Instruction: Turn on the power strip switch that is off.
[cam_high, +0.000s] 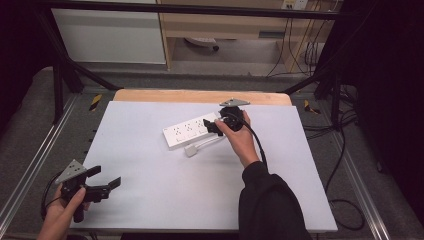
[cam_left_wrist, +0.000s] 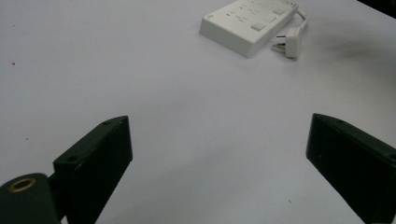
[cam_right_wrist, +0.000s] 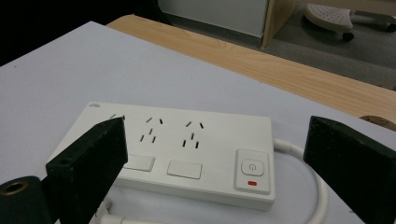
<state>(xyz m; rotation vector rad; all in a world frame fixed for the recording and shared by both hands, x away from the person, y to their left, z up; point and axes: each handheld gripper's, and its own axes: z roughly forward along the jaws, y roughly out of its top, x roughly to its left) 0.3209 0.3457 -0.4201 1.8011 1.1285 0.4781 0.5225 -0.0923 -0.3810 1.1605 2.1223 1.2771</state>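
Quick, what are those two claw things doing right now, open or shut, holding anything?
Left gripper: jaws open, holding nothing, over bare table.
Right gripper: jaws open, holding nothing, at the white power strip.

light falls evenly from above on the pale table top (cam_high: 165, 185), which reads bright in the high view, while the room from 9 to 3 o'clock sinks into near black. shadows are soft and short; a faint one lies at 5 o'clock of the power strip (cam_right_wrist: 187, 154). no hard glare. the high view is low in detail and slightly soft. in both gripper views the near black jaws blur, and the far edges smear a little.
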